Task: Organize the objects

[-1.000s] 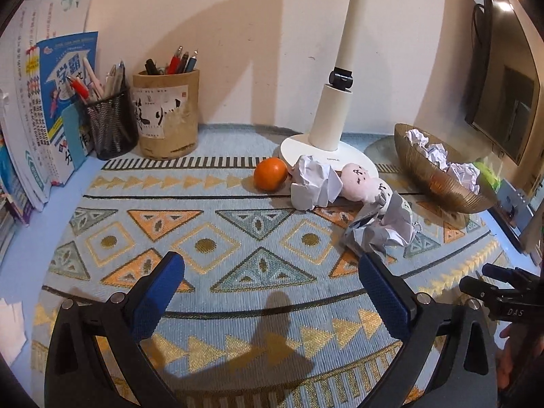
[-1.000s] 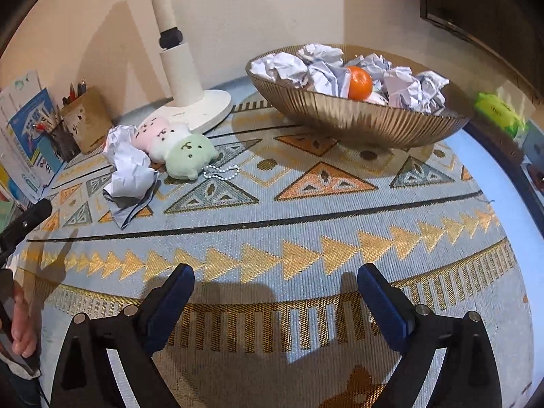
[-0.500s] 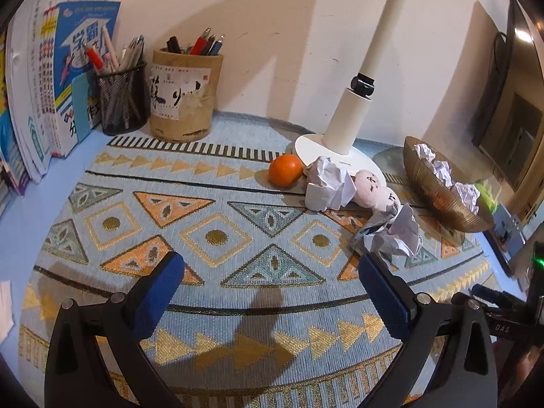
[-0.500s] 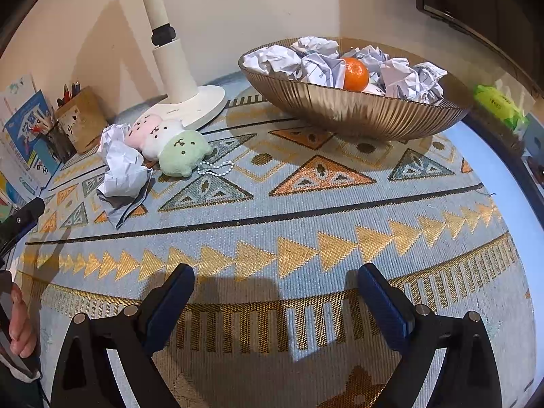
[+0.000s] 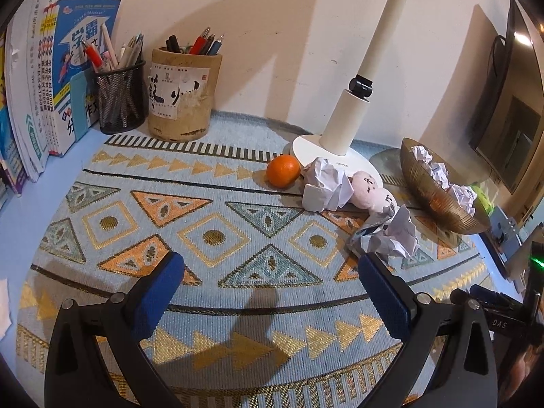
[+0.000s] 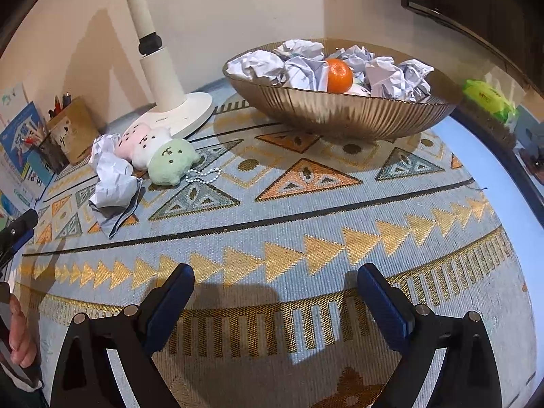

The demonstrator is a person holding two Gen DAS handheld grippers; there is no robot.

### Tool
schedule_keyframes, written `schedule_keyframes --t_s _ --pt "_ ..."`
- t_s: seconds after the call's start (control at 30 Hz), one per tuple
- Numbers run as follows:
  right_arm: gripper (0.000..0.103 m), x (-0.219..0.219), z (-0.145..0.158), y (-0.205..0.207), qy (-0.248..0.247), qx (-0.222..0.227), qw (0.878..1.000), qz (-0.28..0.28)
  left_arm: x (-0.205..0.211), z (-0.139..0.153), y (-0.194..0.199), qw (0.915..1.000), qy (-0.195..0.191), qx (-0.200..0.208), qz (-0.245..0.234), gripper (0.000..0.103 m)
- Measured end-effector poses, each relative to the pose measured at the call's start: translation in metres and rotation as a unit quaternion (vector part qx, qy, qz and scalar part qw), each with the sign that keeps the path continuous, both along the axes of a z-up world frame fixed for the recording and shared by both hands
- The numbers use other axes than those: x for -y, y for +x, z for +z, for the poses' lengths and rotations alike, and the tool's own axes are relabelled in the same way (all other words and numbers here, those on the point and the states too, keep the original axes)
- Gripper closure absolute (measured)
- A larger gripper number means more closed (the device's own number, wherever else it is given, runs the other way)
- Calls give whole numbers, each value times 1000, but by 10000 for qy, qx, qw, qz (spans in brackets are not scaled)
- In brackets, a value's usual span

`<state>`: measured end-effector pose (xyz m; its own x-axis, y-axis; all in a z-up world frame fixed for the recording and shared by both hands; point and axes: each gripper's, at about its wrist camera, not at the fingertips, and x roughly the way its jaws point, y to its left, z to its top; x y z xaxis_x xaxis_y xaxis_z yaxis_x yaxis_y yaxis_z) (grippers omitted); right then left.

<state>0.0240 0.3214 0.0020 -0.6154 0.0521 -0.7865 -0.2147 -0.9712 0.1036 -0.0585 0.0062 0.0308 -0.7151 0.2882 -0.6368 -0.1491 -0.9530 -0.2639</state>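
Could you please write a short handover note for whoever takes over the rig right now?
Left gripper and right gripper: both open, empty, above the mat.
Done: gold bowl holds crumpled papers and one orange.
Left on the mat by the lamp base: second orange, two paper balls, and pink, white and green plush toys.
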Motion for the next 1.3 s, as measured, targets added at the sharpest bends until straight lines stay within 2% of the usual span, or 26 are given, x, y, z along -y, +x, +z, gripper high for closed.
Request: schedule_keyframes --t_s 0.97,1.3 --pt "7 4 0 0 27 8 10000 63 -4 0 1 9999 -70 -50 -51 1" --pt "7 5 0 -1 33 -6 10000 88 -9 2 2 9995 -203 -154 -165 1"
